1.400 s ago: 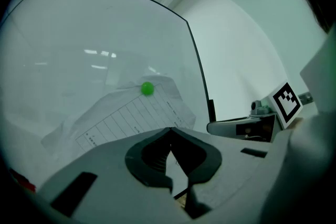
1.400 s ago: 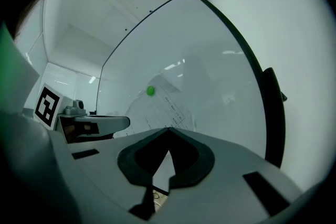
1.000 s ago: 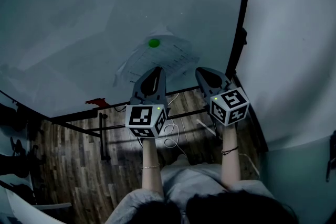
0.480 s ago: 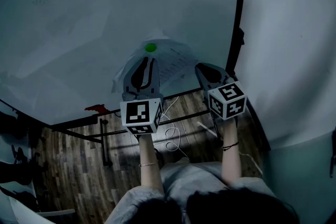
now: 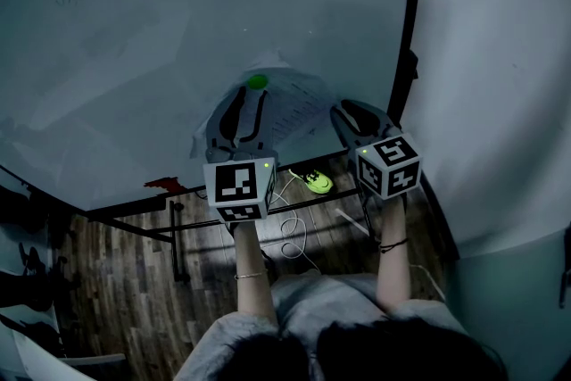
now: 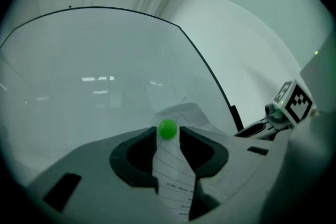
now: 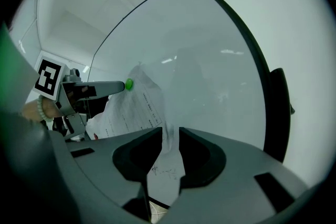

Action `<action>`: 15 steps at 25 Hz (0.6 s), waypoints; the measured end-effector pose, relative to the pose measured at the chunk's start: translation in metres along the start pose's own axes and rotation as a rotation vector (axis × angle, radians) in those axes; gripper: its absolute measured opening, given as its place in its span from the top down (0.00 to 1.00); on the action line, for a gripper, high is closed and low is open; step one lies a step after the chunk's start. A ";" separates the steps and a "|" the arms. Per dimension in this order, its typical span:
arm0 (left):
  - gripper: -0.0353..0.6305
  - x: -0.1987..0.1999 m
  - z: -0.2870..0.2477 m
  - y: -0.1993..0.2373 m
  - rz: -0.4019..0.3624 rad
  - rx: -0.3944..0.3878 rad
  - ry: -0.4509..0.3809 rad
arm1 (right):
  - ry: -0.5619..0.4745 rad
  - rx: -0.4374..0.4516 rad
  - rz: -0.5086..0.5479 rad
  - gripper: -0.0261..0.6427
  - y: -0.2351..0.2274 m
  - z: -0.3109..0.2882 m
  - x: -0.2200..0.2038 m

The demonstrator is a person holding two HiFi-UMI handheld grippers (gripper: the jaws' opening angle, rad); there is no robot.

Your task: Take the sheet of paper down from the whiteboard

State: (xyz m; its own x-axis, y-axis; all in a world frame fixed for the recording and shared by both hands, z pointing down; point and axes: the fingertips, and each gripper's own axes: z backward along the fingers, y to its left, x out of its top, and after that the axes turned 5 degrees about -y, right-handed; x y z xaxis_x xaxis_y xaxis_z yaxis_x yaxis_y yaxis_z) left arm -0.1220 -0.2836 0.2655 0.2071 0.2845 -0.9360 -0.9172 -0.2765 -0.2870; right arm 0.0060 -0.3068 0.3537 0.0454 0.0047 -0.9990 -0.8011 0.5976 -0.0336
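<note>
On the whiteboard (image 5: 134, 31), one green magnet (image 5: 257, 82) pins one sheet of paper (image 5: 294, 107). My left gripper (image 6: 168, 137) has just been opening, jaws loose around that magnet, while my right gripper (image 7: 169, 136) pinches the sheet's lower corner.

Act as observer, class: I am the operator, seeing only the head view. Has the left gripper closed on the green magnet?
Observer: No. The left gripper, in its own view, has jaws that have just been opening and stand apart, the green magnet between their tips.
Operator: And the right gripper?
Observer: Its own view shows the sheet of paper running between its jaws, which stand slightly apart; whether they pinch it I cannot tell.
</note>
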 end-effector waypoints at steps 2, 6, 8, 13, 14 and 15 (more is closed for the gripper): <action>0.77 0.005 -0.004 0.000 -0.022 0.005 -0.003 | -0.003 0.004 0.003 0.84 -0.001 -0.001 0.002; 0.76 0.010 -0.010 -0.004 -0.064 0.008 0.003 | 0.001 0.019 0.010 0.83 -0.002 -0.004 0.005; 0.76 0.009 -0.012 -0.004 -0.086 0.016 0.013 | 0.007 0.031 0.014 0.83 -0.001 -0.007 0.005; 0.76 0.007 -0.015 -0.005 -0.147 0.047 0.028 | 0.023 0.055 0.026 0.83 0.001 -0.013 0.003; 0.76 0.007 -0.015 -0.005 -0.160 0.054 0.030 | 0.024 0.061 0.028 0.83 0.001 -0.014 0.003; 0.76 0.007 -0.016 -0.005 -0.168 0.059 0.030 | 0.026 0.065 0.031 0.83 0.002 -0.016 0.002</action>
State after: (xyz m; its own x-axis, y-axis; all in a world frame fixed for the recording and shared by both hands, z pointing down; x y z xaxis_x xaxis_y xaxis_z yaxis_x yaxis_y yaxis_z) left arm -0.1107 -0.2947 0.2573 0.3683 0.2944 -0.8819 -0.8871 -0.1728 -0.4281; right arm -0.0049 -0.3180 0.3507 0.0055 0.0039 -1.0000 -0.7612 0.6485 -0.0017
